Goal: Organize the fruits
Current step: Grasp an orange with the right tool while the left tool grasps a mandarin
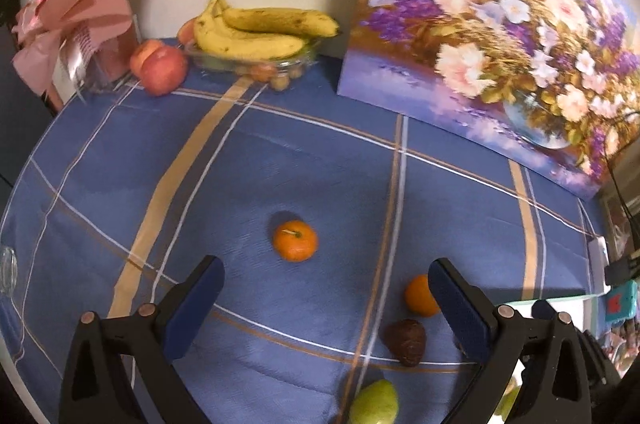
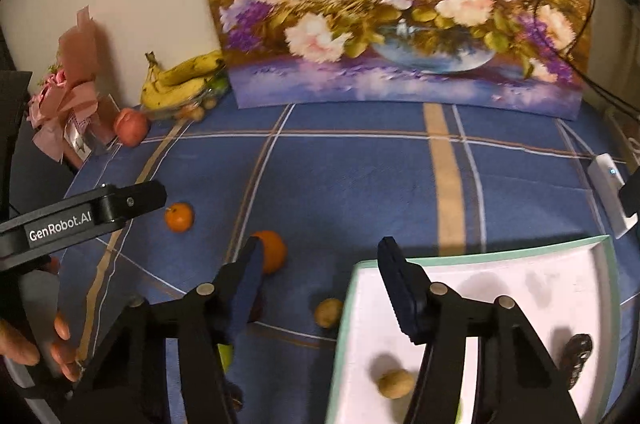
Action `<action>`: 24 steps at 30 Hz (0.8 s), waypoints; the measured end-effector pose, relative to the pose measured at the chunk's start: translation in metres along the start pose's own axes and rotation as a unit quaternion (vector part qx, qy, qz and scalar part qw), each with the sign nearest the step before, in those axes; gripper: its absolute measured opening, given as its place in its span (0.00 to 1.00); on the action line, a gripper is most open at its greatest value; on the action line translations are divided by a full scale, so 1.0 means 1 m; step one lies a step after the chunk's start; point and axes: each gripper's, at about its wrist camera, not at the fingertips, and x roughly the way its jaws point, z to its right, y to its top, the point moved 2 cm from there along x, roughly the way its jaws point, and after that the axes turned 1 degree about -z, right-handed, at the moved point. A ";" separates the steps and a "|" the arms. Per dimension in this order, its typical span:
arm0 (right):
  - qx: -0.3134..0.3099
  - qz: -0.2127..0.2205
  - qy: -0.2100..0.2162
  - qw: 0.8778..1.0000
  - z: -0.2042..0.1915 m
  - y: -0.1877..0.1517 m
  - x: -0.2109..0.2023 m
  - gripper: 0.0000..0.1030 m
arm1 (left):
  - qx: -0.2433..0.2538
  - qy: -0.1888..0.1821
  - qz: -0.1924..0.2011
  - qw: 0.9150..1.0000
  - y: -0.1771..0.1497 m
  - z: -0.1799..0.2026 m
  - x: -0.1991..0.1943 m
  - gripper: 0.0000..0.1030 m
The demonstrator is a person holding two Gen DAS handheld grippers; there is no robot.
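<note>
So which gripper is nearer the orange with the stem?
Left. The left gripper hangs just short of the stemmed orange, which lies ahead between its fingers. The right gripper sits further off, by the white tray.

likely a home: a checked tablecloth (image 1: pixel 280 163), flower painting (image 2: pixel 392 3), wrapped bouquet (image 1: pixel 76 23) and bananas (image 1: pixel 256 31).

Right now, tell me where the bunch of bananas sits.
The bananas lie on a glass dish at the table's far edge against the wall, between the red apple on the left and the flower painting on the right.
</note>
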 end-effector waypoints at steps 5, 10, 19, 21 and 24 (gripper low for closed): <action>0.002 -0.014 0.022 1.000 -0.015 -0.002 0.018 0.50 | -0.026 0.022 -0.009 0.999 0.000 -0.022 0.013 1.00; 0.008 -0.037 0.033 0.999 -0.028 -0.004 0.046 0.49 | -0.039 0.029 -0.016 0.999 0.006 -0.038 0.023 1.00; 0.010 -0.060 0.021 0.998 -0.037 -0.005 0.081 0.47 | -0.036 0.006 -0.020 0.999 0.014 -0.049 0.050 0.98; 0.011 -0.062 0.020 0.998 -0.036 -0.005 0.084 0.43 | -0.032 -0.008 -0.020 0.999 0.015 -0.046 0.057 0.97; 0.014 -0.066 0.024 0.997 -0.035 -0.005 0.088 0.40 | -0.023 -0.030 -0.026 0.999 0.015 -0.038 0.070 0.88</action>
